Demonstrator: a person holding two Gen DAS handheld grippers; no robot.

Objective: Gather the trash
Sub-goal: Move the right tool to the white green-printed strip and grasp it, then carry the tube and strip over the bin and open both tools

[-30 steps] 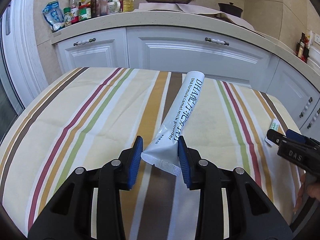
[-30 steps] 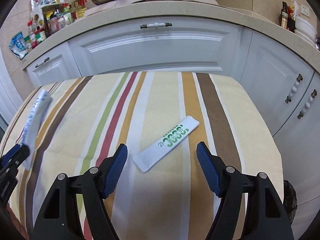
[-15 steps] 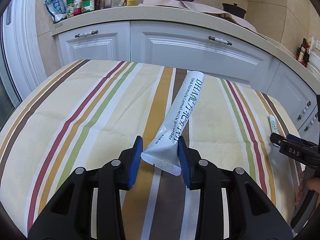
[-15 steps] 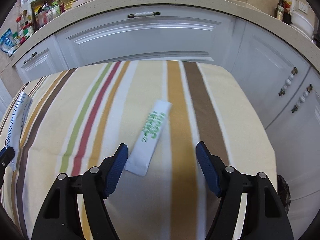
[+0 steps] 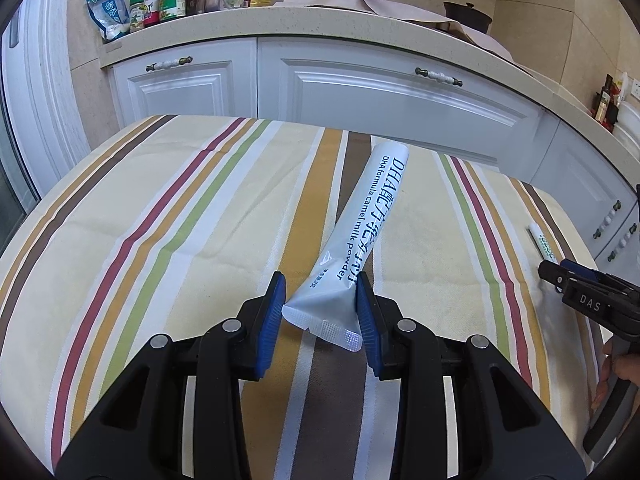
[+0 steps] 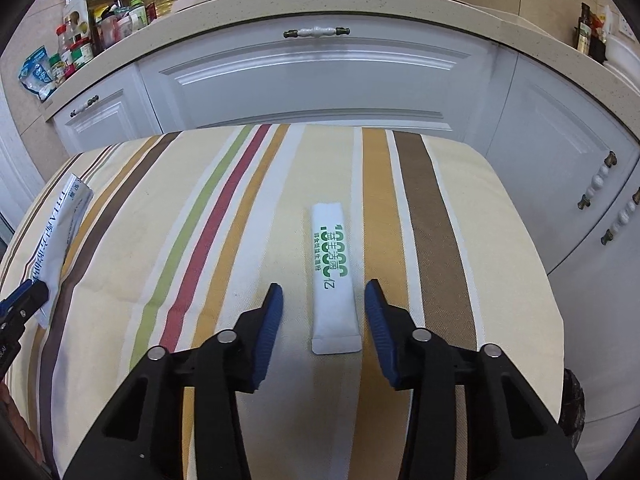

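Your striped cloth-covered table (image 5: 168,216) filled both frames. Your left gripper (image 5: 320,304) clamped the silver camel-milk-powder sachet (image 5: 370,220) at centre frame. Your right gripper (image 6: 324,312), jaws just closing, still stood clear of the small white green-printed sachet (image 6: 333,276) lying flat between them, centre frame.
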